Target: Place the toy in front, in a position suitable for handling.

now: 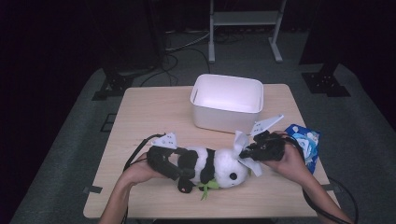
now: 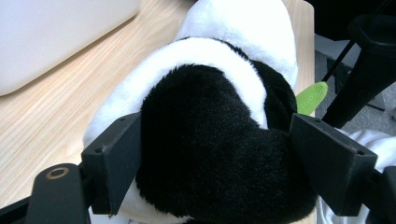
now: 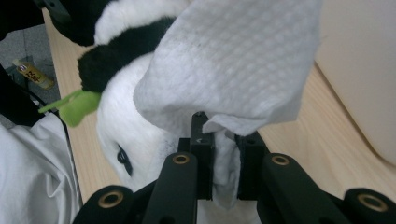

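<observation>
Gripping with both tools, we work over a plush panda (image 1: pixel 212 164) lying on its side near the front edge of a light wooden table (image 1: pixel 149 109). Our left gripper (image 1: pixel 173 173) has its jaws spread wide around the toy's black hind part; in the left gripper view both jaw pads press into the fur (image 2: pixel 210 154) on either side. Our right gripper (image 1: pixel 246 152) has its jaws nearly closed, pinching a white textured paper towel (image 3: pixel 233 65), which drapes over the jaws and lies against the panda's white head (image 3: pixel 126 121). A small green leaf (image 1: pixel 207 186) sticks out from the toy toward the table's front edge. Behind the panda stands a white plastic bin (image 1: pixel 227 100). Beside our right hand, at the table's right edge, lies a blue packet (image 1: pixel 306 142).
</observation>
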Demonstrator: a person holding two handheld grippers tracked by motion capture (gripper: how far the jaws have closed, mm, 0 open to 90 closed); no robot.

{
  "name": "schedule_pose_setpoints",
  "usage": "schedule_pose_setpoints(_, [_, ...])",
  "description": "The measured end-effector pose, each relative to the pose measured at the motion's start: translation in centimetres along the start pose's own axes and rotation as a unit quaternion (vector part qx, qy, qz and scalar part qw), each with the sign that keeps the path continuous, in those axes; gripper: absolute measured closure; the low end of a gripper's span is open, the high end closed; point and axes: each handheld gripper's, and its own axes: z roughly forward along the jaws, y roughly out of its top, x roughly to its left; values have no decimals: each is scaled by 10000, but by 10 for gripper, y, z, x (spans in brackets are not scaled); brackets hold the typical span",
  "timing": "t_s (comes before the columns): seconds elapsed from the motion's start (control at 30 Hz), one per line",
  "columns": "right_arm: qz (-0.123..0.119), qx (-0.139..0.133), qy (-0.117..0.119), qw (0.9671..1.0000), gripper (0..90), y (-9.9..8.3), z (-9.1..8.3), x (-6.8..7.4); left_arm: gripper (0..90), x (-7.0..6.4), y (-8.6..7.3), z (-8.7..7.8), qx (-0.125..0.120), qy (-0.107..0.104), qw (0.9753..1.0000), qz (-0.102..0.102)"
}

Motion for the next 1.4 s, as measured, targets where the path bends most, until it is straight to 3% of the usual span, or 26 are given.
schedule_pose_setpoints(0.2, [74, -2, -12, 10000, 803, -5, -2, -2, 182, -1, 1, 0, 8, 17, 10000, -2])
schedule_pose_setpoints(0.43, [-168, -53, 101, 9998, 804, 18, 4, 10, 181, -1, 1, 1, 12, 28, 10000, -14])
schedule_pose_setpoints(0.7, [-637, 113, 314, 9974, 804, 55, 31, 28, 181, -3, 1, 1, 11, 45, 10000, 4])
schedule_pose_setpoints(0.97, [-854, 314, 480, 9947, 781, 74, 60, 41, 181, -2, 0, 0, 1, 43, 10000, 5])
schedule_pose_setpoints(1.2, [-786, 275, 492, 9953, 654, 72, 54, 35, 181, -2, 1, 0, 10, 34, 10000, 5])
schedule_pose_setpoints(1.4, [-809, 197, 446, 9955, 613, 70, 47, 34, 181, -2, 1, 0, 10, 34, 10000, 6])
